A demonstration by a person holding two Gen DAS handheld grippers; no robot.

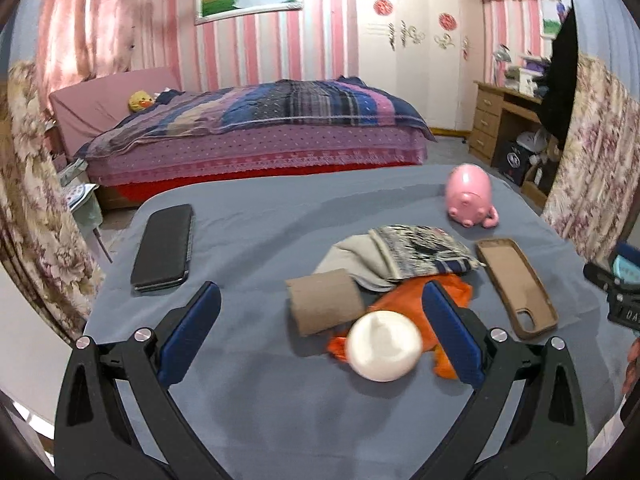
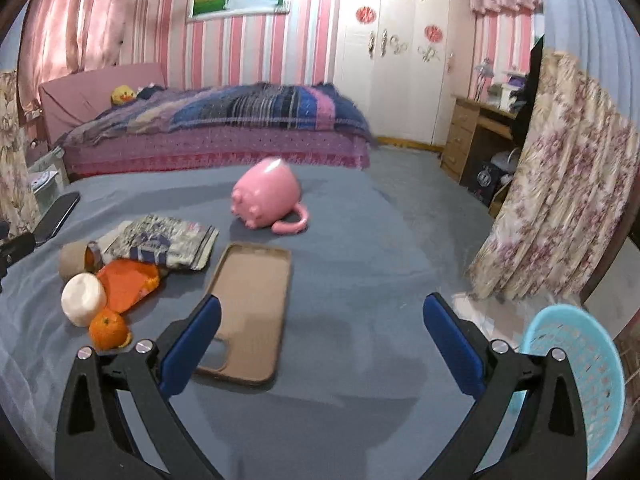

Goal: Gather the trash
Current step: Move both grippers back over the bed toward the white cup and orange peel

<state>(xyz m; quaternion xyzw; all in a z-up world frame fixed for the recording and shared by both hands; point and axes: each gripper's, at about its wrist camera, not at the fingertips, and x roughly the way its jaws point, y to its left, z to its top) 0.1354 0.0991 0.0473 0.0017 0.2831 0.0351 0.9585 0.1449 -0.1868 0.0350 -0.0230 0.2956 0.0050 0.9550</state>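
**Both hand-held grippers spread wide above scattered trash**

Left hand-held gripper (image 1: 320, 312) gapes empty over the white cup (image 1: 384, 346), lower centre. Right hand-held gripper (image 2: 322, 322) likewise, basket (image 2: 576, 384) lower right. Risk: the round cup may roll away on contact.

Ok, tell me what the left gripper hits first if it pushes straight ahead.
Probably the white rounded cup, lying between the open left gripper fingers on the orange plastic wrapper; depth is unclear.
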